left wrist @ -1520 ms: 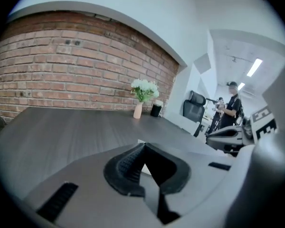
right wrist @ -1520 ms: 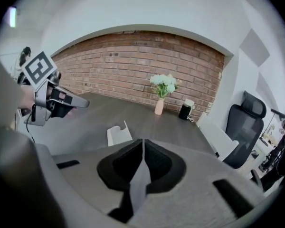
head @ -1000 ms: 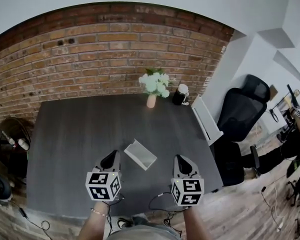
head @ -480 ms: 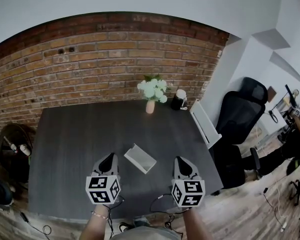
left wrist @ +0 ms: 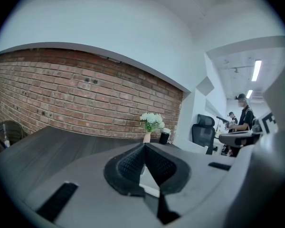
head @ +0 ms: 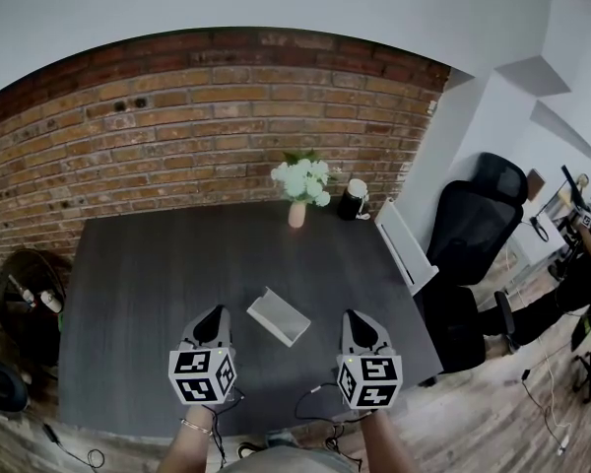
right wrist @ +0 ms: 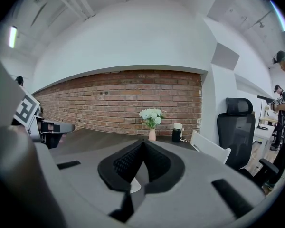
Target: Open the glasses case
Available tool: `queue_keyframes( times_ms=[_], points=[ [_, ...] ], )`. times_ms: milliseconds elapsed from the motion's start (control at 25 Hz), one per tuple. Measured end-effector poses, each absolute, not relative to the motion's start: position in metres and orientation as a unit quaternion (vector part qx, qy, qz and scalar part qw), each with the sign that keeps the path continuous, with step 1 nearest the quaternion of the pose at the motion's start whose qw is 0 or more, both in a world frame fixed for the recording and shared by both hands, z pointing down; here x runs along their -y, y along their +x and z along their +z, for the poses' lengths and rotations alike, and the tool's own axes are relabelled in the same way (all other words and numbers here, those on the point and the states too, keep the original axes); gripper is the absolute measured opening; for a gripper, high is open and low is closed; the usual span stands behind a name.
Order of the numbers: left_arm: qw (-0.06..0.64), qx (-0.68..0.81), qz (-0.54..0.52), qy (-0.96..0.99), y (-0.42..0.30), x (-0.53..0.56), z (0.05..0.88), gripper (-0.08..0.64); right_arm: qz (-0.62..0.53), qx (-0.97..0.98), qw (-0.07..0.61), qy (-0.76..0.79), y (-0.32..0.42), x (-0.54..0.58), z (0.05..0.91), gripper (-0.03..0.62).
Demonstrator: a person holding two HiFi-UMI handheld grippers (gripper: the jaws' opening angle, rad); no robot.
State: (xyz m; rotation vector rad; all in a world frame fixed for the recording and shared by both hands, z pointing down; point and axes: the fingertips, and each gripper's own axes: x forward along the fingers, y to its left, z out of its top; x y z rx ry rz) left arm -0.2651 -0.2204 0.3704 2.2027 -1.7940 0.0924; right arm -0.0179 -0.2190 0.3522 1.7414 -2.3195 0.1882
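The glasses case (head: 278,315) is lying on the dark table (head: 128,284) as a pale flat box, turned askew to the table's edges and sitting nearer the person's side. The left gripper (head: 215,315) is hovering just left of the case, and the right gripper (head: 361,323) is hovering to the case's right, a little farther off. Neither is touching it. Both are pointing away from the person and tilting slightly down. The left gripper's jaws are sitting pressed together with nothing between them, and the right gripper's jaws are doing the same, closed and empty. Well beyond the case, a vase of white flowers (head: 299,187) is standing at the far edge, with a dark cup (head: 353,197) just beside it in front of the brick wall (head: 177,136). Off to the case's right, a black office chair (head: 473,227) is standing beside the table.
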Motion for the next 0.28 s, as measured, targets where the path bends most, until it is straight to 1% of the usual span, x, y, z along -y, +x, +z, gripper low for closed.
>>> queue_keyframes(
  times_ms=[280],
  points=[
    [0.163, 0.629, 0.041, 0.759, -0.2724, 0.2221, 0.3824, -0.005, 0.072, 0.789, 0.127, 0.596, -0.0224, 0.2191, 0.3597, 0.002]
  ],
)
